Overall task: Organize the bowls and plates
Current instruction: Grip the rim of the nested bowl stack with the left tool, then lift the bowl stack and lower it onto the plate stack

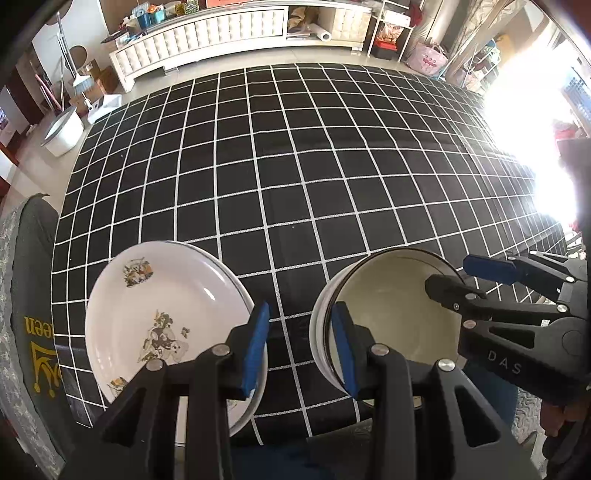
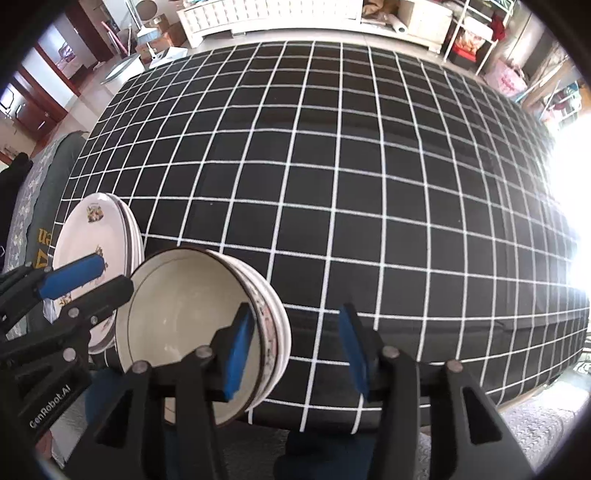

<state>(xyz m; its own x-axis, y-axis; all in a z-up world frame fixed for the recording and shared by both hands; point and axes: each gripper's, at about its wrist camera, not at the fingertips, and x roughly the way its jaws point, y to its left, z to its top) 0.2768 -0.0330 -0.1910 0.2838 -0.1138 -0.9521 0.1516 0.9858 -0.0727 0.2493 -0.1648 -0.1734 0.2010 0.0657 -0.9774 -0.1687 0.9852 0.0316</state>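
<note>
A stack of white plates with cartoon prints sits at the near left of the black grid tablecloth. Beside it on the right is a stack of cream bowls with dark rims. My left gripper hangs open over the gap between the two stacks, its left pad in front of the plates' right edge. My right gripper is open and straddles the right rim of the bowls, its left pad inside, its right pad well clear. Each gripper shows in the other's view: right gripper, left gripper, plates.
The tablecloth stretches away beyond the stacks. A grey cushion with yellow lettering lies past the table's left edge. A white cabinet and shelves stand across the floor. Strong glare washes out the right side.
</note>
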